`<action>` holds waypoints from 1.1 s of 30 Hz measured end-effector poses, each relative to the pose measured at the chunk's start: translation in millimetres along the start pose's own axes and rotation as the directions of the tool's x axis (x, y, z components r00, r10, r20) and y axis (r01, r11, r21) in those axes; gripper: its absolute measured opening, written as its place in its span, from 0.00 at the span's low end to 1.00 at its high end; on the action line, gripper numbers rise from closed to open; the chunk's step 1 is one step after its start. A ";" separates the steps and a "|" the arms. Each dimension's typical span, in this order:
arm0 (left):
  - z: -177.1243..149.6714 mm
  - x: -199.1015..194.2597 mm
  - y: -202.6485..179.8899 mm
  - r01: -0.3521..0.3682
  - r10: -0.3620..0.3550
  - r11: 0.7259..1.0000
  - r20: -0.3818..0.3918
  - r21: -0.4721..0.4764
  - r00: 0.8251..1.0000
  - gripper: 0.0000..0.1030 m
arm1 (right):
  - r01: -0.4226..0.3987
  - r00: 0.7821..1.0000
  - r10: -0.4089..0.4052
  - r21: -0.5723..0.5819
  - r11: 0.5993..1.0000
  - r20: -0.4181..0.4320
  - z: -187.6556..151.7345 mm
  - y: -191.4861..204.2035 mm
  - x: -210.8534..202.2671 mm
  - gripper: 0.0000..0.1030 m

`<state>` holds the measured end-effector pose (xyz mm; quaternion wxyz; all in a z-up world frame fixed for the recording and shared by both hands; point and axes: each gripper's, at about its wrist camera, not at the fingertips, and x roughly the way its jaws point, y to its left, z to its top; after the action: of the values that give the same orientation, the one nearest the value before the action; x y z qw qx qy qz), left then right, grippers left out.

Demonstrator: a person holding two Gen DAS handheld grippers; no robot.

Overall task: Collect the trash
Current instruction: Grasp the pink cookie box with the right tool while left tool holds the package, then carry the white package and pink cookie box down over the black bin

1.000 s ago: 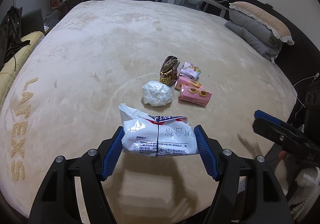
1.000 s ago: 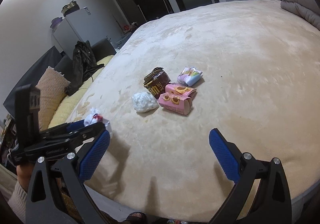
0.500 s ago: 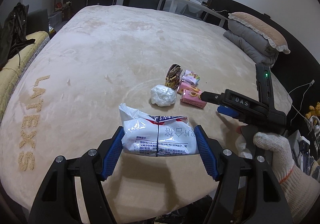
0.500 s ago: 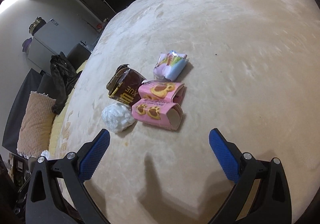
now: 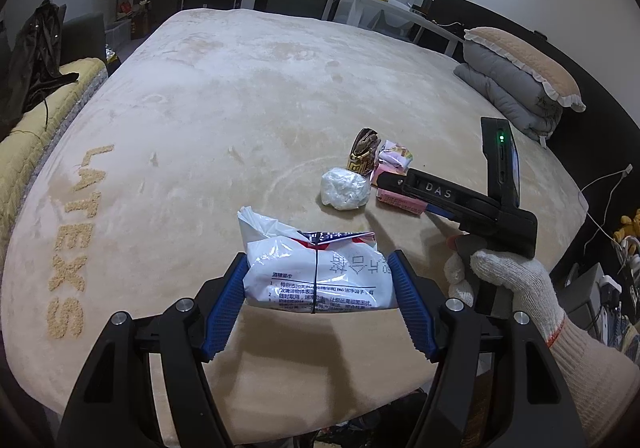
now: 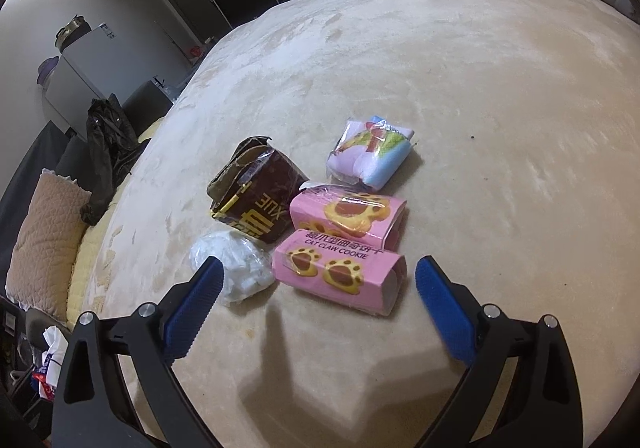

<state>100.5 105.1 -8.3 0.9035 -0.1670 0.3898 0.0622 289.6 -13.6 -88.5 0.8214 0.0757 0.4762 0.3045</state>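
Observation:
My left gripper (image 5: pixel 318 282) is shut on a white plastic wet-wipe packet (image 5: pixel 316 272), held above the bed's near edge. A small pile of trash lies on the beige bed cover (image 6: pixel 500 95): a near pink cookie box (image 6: pixel 338 272), a second pink cookie box (image 6: pixel 348 209), a brown crumpled carton (image 6: pixel 256 193), a white crumpled wad (image 6: pixel 236 268) and a pastel packet (image 6: pixel 370 155). My right gripper (image 6: pixel 316 276) hovers just before the near pink box, its jaws closing, its pads clear of the box. In the left wrist view the right gripper (image 5: pixel 404 183) reaches over the pile.
A gloved hand (image 5: pixel 508 280) carries the right gripper. Folded grey bedding and a pillow (image 5: pixel 520 75) lie at the bed's far right. A yellow cushion edge with a dark jacket (image 5: pixel 32 59) runs along the left. A white table (image 5: pixel 384 7) stands behind.
The right gripper has come forward and down over the bed to the trash pile, and its jaws have narrowed slightly. The left gripper still holds the packet, barely shifted.

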 end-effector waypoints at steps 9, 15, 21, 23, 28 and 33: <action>-1.0 1.0 5.5 -0.035 0.035 0.999 -0.004 -0.004 0.999 0.67 | 0.050 0.999 -0.050 0.015 0.999 -0.005 5.6 -8.1 6.5 0.66; -0.3 2.3 7.4 -0.039 0.039 0.999 -0.005 -0.003 0.999 0.67 | -0.028 1.000 0.028 0.031 0.999 -0.010 4.0 -10.6 -12.7 0.65; 0.2 3.1 6.6 -0.040 0.040 0.999 -0.001 -0.003 0.999 0.67 | -0.087 0.996 0.087 -0.004 0.996 0.010 -7.9 -7.2 -50.7 0.65; -0.4 3.5 4.4 -0.042 0.042 0.999 0.001 0.000 0.999 0.67 | -0.126 0.992 0.126 -0.022 0.992 0.008 -14.4 -6.6 -63.0 0.65; -1.3 1.9 -0.7 -0.046 0.046 0.999 0.014 0.003 0.999 0.67 | -0.176 0.982 0.182 -0.120 0.977 0.045 -26.7 2.2 -102.2 0.65; -6.5 -2.9 -5.5 -0.037 0.037 0.999 0.028 0.012 0.999 0.67 | -0.181 0.978 0.199 -0.208 0.961 0.068 -40.9 2.8 -132.6 0.65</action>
<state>95.4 97.8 -8.9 0.9085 -0.1532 0.3806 0.0790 206.7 -94.0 -11.6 0.8121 0.0514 0.3967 0.4248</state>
